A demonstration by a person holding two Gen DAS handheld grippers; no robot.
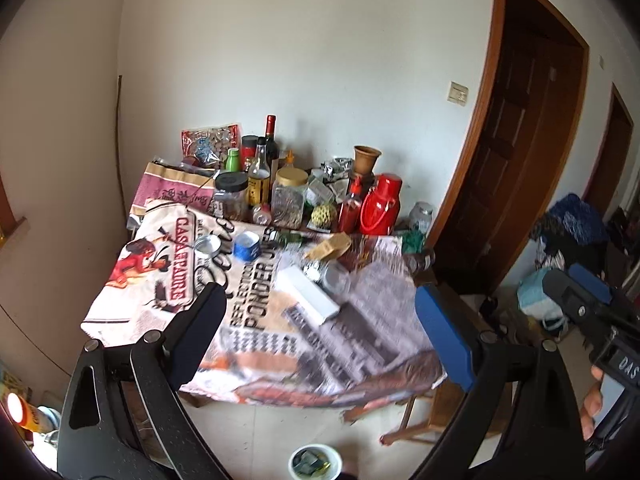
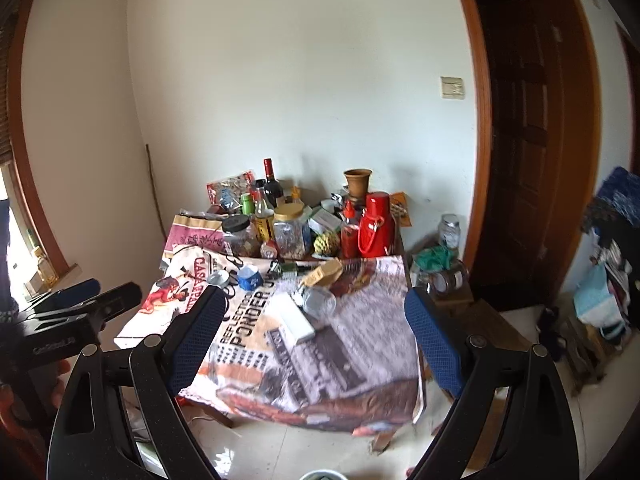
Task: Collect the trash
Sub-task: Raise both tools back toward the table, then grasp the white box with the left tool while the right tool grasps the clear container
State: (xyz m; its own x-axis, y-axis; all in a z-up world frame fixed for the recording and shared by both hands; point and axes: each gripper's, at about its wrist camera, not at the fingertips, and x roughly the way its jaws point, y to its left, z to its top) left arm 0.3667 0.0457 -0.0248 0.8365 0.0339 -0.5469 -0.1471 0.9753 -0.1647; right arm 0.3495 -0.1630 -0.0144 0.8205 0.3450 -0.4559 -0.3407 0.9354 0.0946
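A table under a printed cloth (image 1: 360,320) carries loose trash: a white box (image 1: 298,286), a crushed clear bottle (image 1: 334,276), a tan carton (image 1: 328,246), a blue cup (image 1: 247,246) and a round tin (image 1: 208,245). The same white box (image 2: 296,322) and crushed bottle (image 2: 318,300) show in the right wrist view. A white bin (image 1: 315,462) holding scraps stands on the floor below. My left gripper (image 1: 320,294) hangs open in front of the table with nothing between its fingers. My right gripper (image 2: 314,296) is open and empty too. Each gripper shows at the edge of the other's view.
Jars, bottles, a red thermos (image 1: 378,204) and a clay pot (image 1: 366,160) crowd the table's back against the wall. A wooden stool (image 2: 472,312) with jars stands right of the table, before a brown door (image 2: 528,140). Bags and clothes lie far right.
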